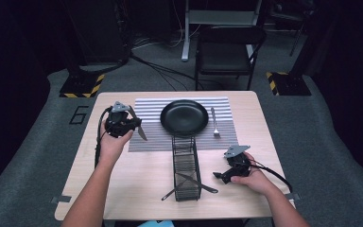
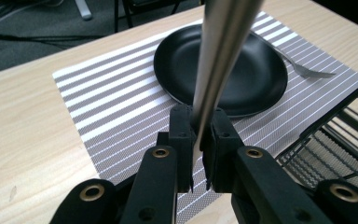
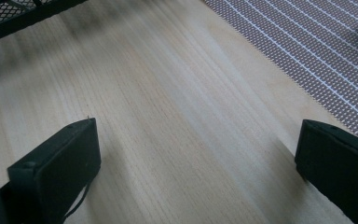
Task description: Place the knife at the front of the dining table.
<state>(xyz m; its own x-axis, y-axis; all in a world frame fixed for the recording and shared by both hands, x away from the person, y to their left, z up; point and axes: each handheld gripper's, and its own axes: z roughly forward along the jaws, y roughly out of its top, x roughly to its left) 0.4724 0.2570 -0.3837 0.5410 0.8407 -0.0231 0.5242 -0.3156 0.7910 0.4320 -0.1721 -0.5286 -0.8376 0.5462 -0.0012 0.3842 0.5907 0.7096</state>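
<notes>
My left gripper (image 1: 131, 124) hovers over the left part of the striped placemat (image 1: 151, 138), shut on a silver table knife (image 1: 141, 132). In the left gripper view the knife (image 2: 223, 46) runs up from between the jaws of the left gripper (image 2: 198, 154), in front of the black plate (image 2: 261, 79). That plate (image 1: 184, 117) sits mid-mat with a fork (image 1: 214, 124) to its right. My right gripper (image 1: 219, 176) rests low on the bare wood, right of the black wire caddy (image 1: 186, 165). In its own view the right gripper (image 3: 198, 140) stands open with nothing between its fingers.
The caddy holds a few utensils whose ends stick out over its near sides (image 1: 207, 187). In the left gripper view the fork (image 2: 303, 67) lies right of the plate, with the caddy (image 2: 340, 135) nearer. A dark chair (image 1: 227, 52) stands beyond the table's far edge.
</notes>
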